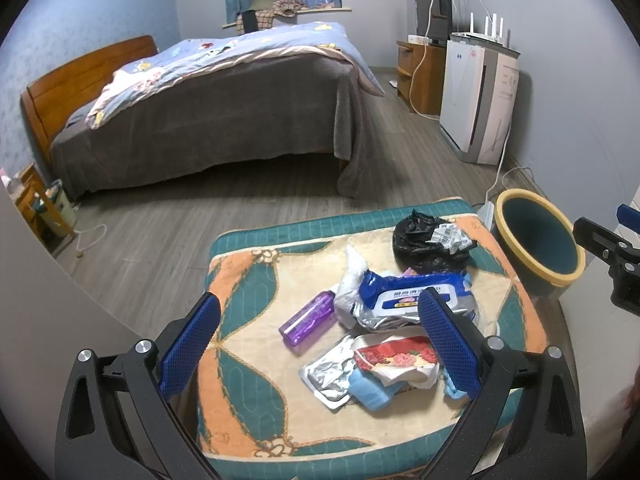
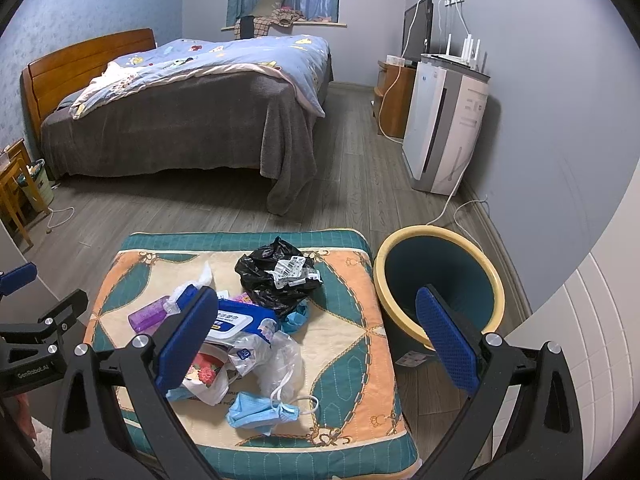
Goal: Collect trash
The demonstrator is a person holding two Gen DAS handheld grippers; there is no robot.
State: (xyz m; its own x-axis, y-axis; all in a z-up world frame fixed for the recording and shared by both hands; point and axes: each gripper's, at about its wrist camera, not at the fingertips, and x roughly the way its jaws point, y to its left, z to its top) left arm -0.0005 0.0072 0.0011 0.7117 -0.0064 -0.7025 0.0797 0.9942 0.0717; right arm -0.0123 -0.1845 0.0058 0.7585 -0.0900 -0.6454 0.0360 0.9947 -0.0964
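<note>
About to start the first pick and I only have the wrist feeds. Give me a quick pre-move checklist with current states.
1. Left gripper open, holding nothing: ok.
2. Right gripper open, holding nothing: ok.
3. Trash bin upright beside the cushion, mouth unobstructed: ok.
4. Bin already lined or holding trash: cannot tell.
5. Trash within reach on the cushion: black bag, wipes pack, purple bottle, face mask: ok.
6. Items separated for single picks: not ok; the wrappers overlap in one pile.
</note>
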